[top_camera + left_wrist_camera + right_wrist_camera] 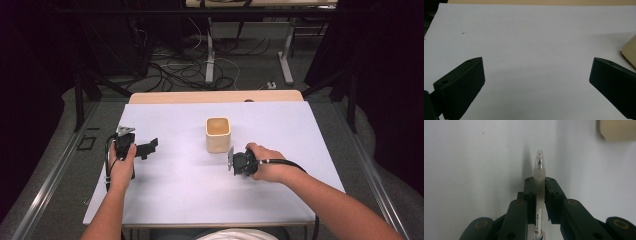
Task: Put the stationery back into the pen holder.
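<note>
High view: a table (165, 200) with a white top stands over a grey floor strewn with cables (185, 70). A cream cup (218, 134) with rounded square sides stands upright near the middle of the table, its mouth open to the camera. The left hand (121, 167) holds the left gripper (148, 147) above the table's left part, well apart from the cup, with its jaws pointing right, toward the cup. The right hand (267, 164) holds the right gripper (239, 163) just in front of the cup and slightly to its right, near it but not touching; a black cable (285, 162) loops back from it over the wrist. How the jaws stand cannot be told from here.

Left gripper view: the two black jaws stand wide apart with nothing between them — bare white table (531, 50) lies in the gap. A corner of the cup (630, 53) shows at the right edge, beyond the right-hand jaw.

Right gripper view: the jaws are closed tight on a pen (539, 185), which runs straight along them. Its clear, tapered tip and pale frosted grip section stick out past the jaw ends over the white table (474, 157), and its printed barrel runs back between the linkages. A corner of the cup (617, 131) shows at the upper right, apart from the pen.
</note>
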Demonstrator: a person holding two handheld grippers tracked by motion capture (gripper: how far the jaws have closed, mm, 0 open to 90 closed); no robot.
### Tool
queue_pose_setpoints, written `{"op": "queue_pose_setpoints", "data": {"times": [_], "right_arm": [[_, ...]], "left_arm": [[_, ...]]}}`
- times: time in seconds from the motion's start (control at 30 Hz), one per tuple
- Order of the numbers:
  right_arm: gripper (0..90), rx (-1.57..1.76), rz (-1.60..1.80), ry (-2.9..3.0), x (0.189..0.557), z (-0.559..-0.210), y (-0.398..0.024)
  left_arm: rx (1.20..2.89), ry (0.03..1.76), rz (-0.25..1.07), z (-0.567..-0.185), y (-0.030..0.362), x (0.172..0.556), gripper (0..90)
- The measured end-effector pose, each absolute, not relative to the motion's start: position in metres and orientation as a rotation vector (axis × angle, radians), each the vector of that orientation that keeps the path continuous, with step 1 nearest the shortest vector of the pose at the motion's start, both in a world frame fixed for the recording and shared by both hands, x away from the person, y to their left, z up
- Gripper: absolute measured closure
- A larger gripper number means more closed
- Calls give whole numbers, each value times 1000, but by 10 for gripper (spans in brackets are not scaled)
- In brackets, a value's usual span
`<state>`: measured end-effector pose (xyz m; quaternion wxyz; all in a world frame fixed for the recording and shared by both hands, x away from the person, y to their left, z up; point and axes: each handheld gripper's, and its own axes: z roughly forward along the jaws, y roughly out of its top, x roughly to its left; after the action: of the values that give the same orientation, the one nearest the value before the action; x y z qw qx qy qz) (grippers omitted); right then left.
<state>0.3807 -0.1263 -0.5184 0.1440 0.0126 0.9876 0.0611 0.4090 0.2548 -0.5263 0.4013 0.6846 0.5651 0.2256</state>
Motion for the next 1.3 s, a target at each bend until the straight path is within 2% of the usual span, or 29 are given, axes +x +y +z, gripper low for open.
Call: {"op": "queue_pose_setpoints", "data": {"times": [0.7,1.3], "right_arm": [[806,274,586,2767,391,-474,-130],[806,538,731,2635,413,-441,-143]], "left_arm": [[1734,1427,567,-527,255,409,1],[1735,1426,567,-527,255,409,1]]}}
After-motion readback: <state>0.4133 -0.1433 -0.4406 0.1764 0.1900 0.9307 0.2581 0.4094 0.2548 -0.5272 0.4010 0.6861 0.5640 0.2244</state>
